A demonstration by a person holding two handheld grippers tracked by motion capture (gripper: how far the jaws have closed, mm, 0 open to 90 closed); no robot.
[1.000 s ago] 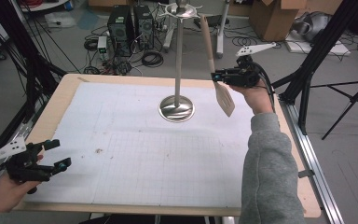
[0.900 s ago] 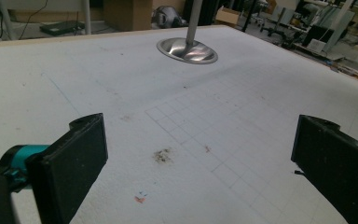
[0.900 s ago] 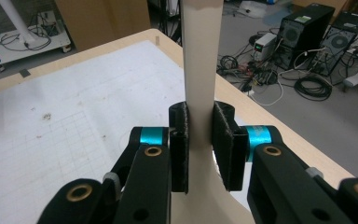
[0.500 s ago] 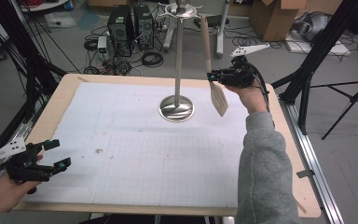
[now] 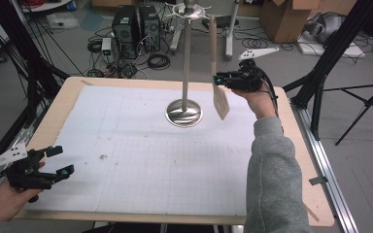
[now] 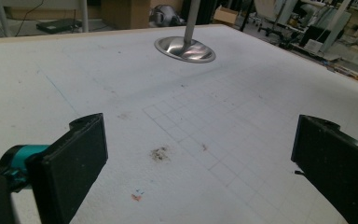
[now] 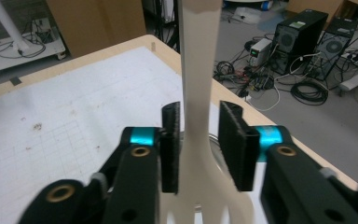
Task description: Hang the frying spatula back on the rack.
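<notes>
Right gripper (image 7: 199,144) jaws have just been opening; pads stand apart from the wooden spatula (image 5: 215,58), whose handle passes between them. Spatula hangs from the stand (image 5: 185,68) top hook. Left gripper (image 5: 53,161) spread, idle at surface (image 5: 126,145) corner. Risk: brushing the handle on withdrawal could swing it off the hook.

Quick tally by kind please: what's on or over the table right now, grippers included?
Grippers: 2, the left gripper open over the mat, the right gripper with jaws just opening around the spatula's handle.
Wooden spatulas: 1, the spatula hanging from the stand's top.
Metal stands: 1, the stand with a round base.
White gridded mats: 1, the mat.
Total: 5
</notes>
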